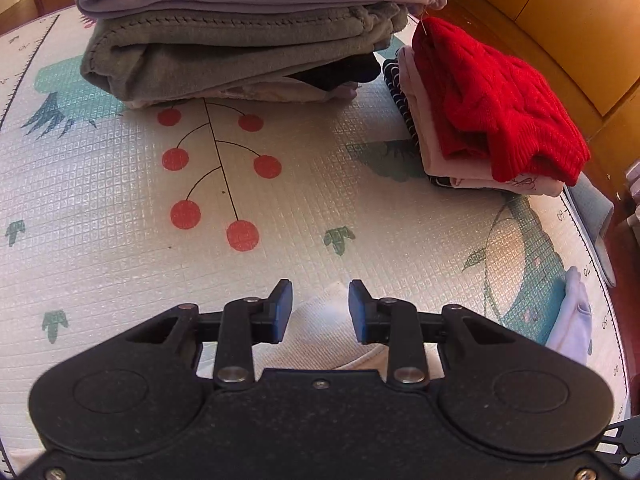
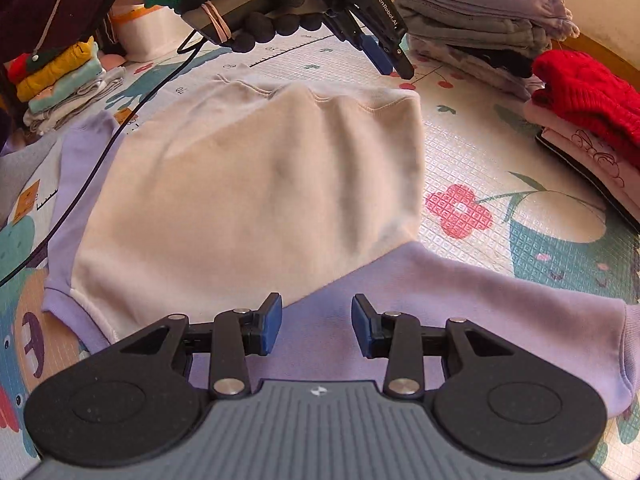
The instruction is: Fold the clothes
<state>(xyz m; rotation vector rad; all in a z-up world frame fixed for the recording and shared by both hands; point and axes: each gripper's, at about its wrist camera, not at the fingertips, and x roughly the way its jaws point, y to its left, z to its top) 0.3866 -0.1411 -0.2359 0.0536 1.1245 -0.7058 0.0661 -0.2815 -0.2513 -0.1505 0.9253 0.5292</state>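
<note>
Currently both jaws part-open, empty: right gripper (image 2: 316, 324) over sweatshirt (image 2: 256, 184) sleeve at 6 o'clock, left gripper (image 1: 320, 306) above hem, ready to fold.

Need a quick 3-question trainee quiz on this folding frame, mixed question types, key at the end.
1. True or false: the red knit lies on top of a pile of folded clothes.
2. Which part of the sweatshirt lies directly under the right gripper? A) cream body B) lilac sleeve C) hem
3. Fill in: the left gripper hangs over the play ____, past the sweatshirt's far edge.

Key: 1 true. 2 B. 3 mat. Both grippers' fingers stand apart with nothing pinched between them.
</note>
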